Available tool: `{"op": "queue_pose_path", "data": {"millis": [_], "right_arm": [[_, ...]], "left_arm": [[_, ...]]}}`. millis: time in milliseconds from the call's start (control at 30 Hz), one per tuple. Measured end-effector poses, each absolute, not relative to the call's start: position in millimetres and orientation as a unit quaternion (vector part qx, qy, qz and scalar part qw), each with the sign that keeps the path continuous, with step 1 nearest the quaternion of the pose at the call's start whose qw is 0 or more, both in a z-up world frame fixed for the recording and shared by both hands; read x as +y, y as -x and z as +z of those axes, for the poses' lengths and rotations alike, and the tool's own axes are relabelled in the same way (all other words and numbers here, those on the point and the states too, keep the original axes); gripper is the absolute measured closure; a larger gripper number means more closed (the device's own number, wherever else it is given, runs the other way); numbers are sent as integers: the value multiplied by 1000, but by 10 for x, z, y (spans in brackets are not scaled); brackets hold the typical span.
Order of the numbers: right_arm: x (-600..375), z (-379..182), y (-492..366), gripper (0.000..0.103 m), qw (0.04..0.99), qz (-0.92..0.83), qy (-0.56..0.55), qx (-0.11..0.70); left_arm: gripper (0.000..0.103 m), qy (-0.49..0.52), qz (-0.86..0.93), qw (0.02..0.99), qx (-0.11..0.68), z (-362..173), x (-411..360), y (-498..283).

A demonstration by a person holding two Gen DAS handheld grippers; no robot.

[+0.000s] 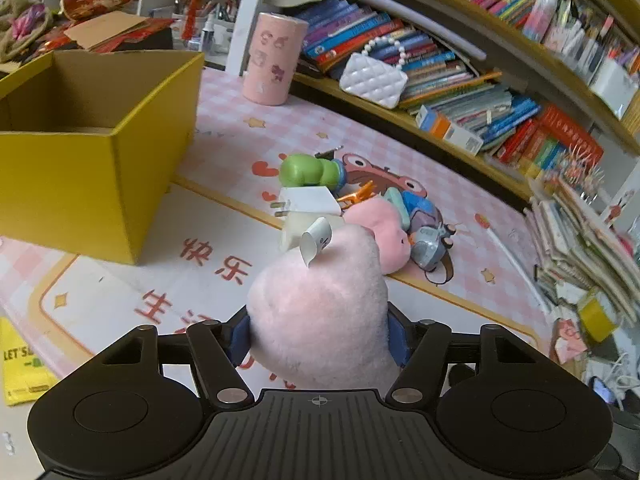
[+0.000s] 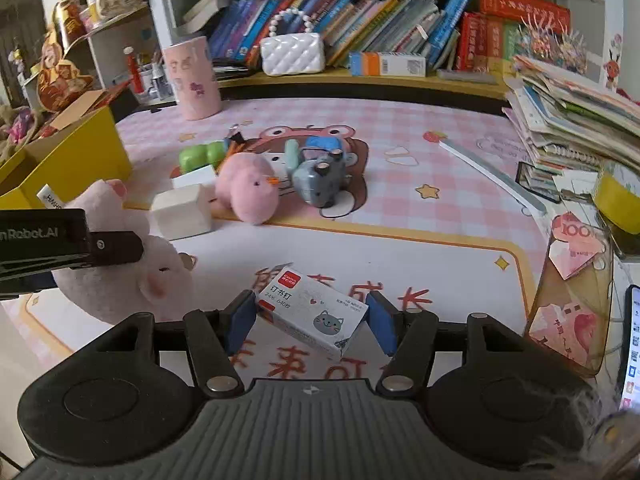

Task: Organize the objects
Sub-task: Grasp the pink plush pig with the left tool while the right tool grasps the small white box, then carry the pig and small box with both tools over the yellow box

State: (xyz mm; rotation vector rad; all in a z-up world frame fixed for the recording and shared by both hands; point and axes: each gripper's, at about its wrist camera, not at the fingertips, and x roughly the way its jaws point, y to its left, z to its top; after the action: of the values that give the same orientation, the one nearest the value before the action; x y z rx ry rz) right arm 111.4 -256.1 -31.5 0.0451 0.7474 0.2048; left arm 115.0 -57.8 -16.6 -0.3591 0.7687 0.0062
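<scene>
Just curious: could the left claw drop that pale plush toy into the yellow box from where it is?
Probably yes. The left claw grips the plush, and the yellow box stands open-topped just to its left, with only bare mat between them. The toy pile lies off that path.

A child's study desk at home is showing here: picture books (image 2: pixel 360 20) are crowding the shelf (image 2: pixel 360 78) along the top, toys (image 2: pixel 248 188) are lying mid-frame on a cartoon desk mat (image 2: pixel 400 208).

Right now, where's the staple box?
Right wrist view, low centre: the staple box sits between the right gripper fingers, over the mat, right of the pale plush.
</scene>
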Motion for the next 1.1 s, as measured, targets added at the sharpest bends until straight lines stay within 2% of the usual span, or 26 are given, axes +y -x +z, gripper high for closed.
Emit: {"op": "queue_pose_path", "data": {"millis": [400,1100], "right_arm": [[-1957,-193,-685,45,927,115,15,358],[-31,-122,365,45,915,201,47,346]], "left_arm": [[39,222,4,914,339,-75,57,-557],[39,266,74,919,281,101,1935,749]]}}
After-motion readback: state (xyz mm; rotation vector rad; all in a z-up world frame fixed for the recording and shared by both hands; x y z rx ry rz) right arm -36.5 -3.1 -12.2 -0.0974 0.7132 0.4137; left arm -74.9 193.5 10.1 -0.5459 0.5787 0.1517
